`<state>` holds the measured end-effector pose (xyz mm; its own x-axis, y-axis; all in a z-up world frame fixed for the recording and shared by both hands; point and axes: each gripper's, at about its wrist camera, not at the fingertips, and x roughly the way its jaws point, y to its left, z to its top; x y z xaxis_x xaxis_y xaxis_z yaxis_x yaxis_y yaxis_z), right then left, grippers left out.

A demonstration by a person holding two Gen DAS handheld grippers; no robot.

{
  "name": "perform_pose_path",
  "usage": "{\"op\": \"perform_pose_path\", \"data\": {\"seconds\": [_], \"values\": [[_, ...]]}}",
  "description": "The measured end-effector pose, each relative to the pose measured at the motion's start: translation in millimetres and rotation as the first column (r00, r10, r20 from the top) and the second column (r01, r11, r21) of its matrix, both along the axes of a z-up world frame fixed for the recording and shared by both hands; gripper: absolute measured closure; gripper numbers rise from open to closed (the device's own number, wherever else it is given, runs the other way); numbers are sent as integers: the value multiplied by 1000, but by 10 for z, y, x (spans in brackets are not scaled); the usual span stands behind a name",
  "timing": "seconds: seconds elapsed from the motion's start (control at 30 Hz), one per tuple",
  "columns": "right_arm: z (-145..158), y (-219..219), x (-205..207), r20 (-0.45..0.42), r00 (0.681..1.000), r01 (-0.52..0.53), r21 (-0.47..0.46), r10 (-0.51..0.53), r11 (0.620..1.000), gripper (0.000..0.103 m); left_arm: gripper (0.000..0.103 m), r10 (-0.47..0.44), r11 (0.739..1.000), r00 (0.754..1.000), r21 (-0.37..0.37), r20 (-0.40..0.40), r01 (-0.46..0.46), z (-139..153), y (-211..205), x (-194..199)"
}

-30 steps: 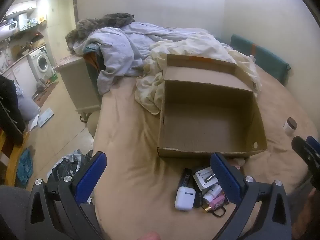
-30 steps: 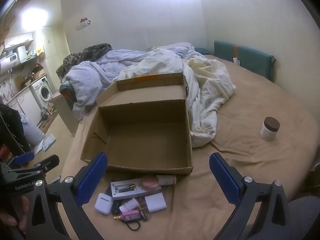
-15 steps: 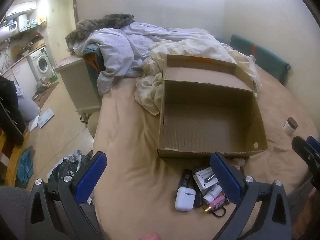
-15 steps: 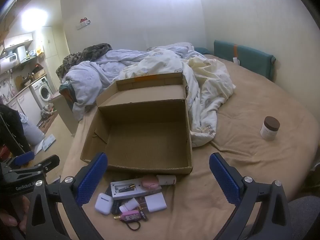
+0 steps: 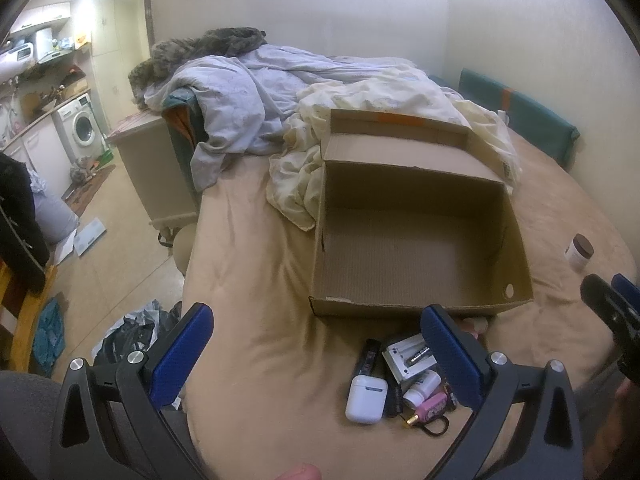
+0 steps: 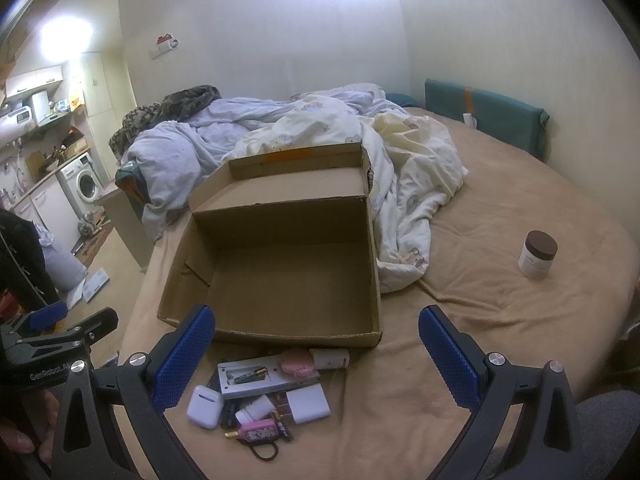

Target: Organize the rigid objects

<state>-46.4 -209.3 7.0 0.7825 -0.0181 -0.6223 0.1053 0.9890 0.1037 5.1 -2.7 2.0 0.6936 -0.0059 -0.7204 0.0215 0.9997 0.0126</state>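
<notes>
Left gripper (image 5: 316,340) spread wide, holding nothing, above bed (image 5: 256,288). Right gripper (image 6: 316,340) likewise wide, unloaded. Cardboard box (image 6: 280,272) open on bed; small-item pile at its 6 o'clock: earbud case (image 6: 205,404), pink bottle (image 6: 258,432). Right view alone shows white block (image 6: 308,403). Jar (image 6: 537,254) at box's 3 o'clock, well apart.

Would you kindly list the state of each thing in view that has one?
cardboard box: lid open, nothing inside.
earbud case: closed, lying on the bed.
battery holder: open, one battery inside.
brown-lidded jar: upright, lid on.
left gripper: open, holding nothing.
right gripper: open, holding nothing.
</notes>
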Motion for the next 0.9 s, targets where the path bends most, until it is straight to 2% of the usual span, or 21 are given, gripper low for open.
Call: {"op": "perform_pose_path", "data": {"seconds": [0.9], "values": [[-4,-12,-17,-4,1000,16,-1,-16,1000,0,0,-1,1000,1000,-1,1,1,-7,-1,1]]}}
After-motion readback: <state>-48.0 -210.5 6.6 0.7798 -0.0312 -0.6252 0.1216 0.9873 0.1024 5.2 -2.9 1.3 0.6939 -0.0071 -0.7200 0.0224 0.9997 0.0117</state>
